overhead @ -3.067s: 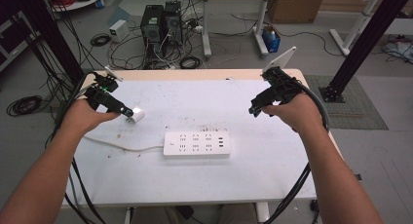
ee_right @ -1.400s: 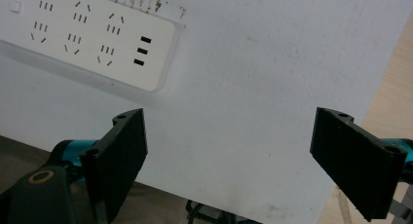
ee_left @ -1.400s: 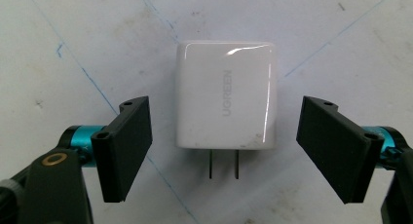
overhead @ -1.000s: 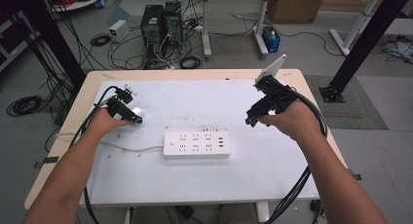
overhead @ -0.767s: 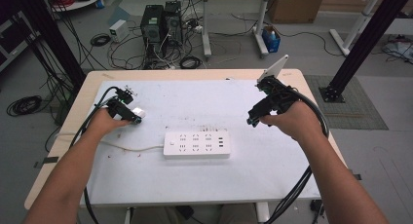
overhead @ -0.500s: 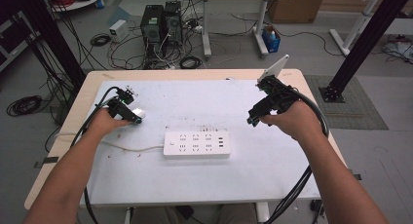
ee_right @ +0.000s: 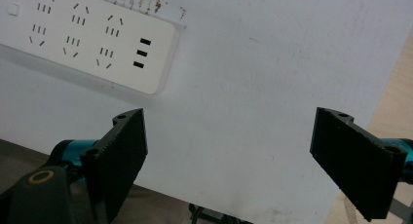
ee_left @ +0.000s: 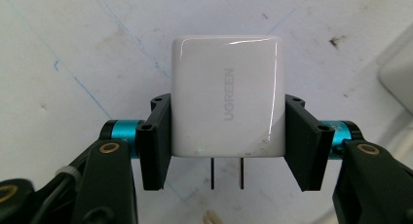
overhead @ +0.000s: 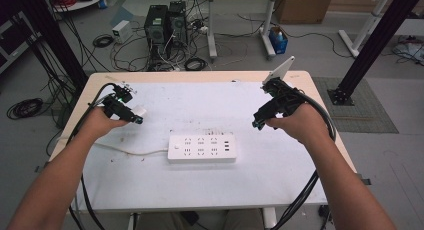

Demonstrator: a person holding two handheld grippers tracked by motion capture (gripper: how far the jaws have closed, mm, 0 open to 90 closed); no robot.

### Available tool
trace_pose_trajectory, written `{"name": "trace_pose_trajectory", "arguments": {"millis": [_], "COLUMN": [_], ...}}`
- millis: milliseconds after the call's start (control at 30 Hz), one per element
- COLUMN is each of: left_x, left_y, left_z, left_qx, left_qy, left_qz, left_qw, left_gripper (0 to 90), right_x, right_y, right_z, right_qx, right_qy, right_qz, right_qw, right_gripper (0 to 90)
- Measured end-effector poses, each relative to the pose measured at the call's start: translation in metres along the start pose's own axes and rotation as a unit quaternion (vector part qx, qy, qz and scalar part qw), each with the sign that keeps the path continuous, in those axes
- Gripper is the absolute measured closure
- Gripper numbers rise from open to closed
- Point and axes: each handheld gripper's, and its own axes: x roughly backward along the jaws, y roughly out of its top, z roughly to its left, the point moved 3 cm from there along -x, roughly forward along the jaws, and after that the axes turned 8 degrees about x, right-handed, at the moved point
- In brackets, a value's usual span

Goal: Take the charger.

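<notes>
Charger (ee_left: 227, 101), white with two bare prongs showing, is seen clamped between the jaws of the left gripper (overhead: 131, 116) and held above the table (overhead: 210, 190) at its left side, well apart from the power strip (overhead: 202, 148) lying mid-table. The right gripper (overhead: 261, 121) is held with jaws spread wide and nothing between them, beyond the strip's right end. Pick-up appears done; carrying over and plugging in are judged left, though the height above the tabletop cannot be told.
</notes>
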Motion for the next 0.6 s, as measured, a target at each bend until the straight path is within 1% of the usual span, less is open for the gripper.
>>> {"name": "trace_pose_trajectory", "arguments": {"millis": [33,67,200,333,400,433,467,500,533,567,600], "left_x": [0.004,0.011,0.032,0.052,0.062,0.062,0.071,0.075,0.081,0.085,0.085], "left_y": [0.0,0.0,0.0,0.001,0.002,0.002,0.003,0.003,0.003,0.002,0.002], "left_z": [-0.002,-0.004,-0.012,-0.023,-0.029,-0.029,-0.033,-0.035,-0.039,-0.041,-0.041], "left_qx": [0.005,0.001,-0.002,-0.014,-0.016,-0.016,-0.017,-0.017,-0.02,-0.02,-0.02], "left_qy": [0.0,0.002,-0.001,0.004,-0.001,-0.001,-0.002,-0.003,0.001,0.0,0.0], "left_qz": [-0.006,-0.007,-0.016,-0.018,-0.024,-0.024,-0.027,-0.029,-0.025,-0.026,-0.026], "left_qw": [1.0,1.0,0.9999,0.9997,0.9996,0.9996,0.9995,0.9994,0.9995,0.9994,0.9994], "left_gripper": [42.7,42.7,42.7,42.7,42.7,42.7,42.7,42.7,42.7,42.7,42.7], "right_x": [0.0,0.0,-0.003,-0.004,-0.004,-0.004,-0.001,0.0,0.001,0.002,0.003], "right_y": [0.0,0.0,0.0,-0.001,-0.002,-0.002,-0.002,-0.002,-0.002,-0.001,-0.001], "right_z": [0.0,0.0,-0.003,-0.005,-0.005,-0.005,-0.002,-0.001,-0.001,0.0,0.002], "right_qx": [-0.001,0.0,-0.007,-0.01,-0.008,-0.008,-0.005,-0.002,0.002,0.002,0.004], "right_qy": [0.001,0.002,0.008,0.01,0.011,0.011,0.01,0.009,0.007,0.007,0.007], "right_qz": [-0.001,-0.001,-0.002,0.001,-0.001,-0.001,-0.006,-0.007,-0.008,-0.008,-0.009], "right_qw": [1.0,1.0,0.9999,0.9999,0.9999,0.9999,0.9999,0.9999,0.9999,0.9999,0.9999], "right_gripper": [13.0,13.0,13.0,13.0,13.0,13.0,13.0,13.0,13.0,13.0,13.0]}}
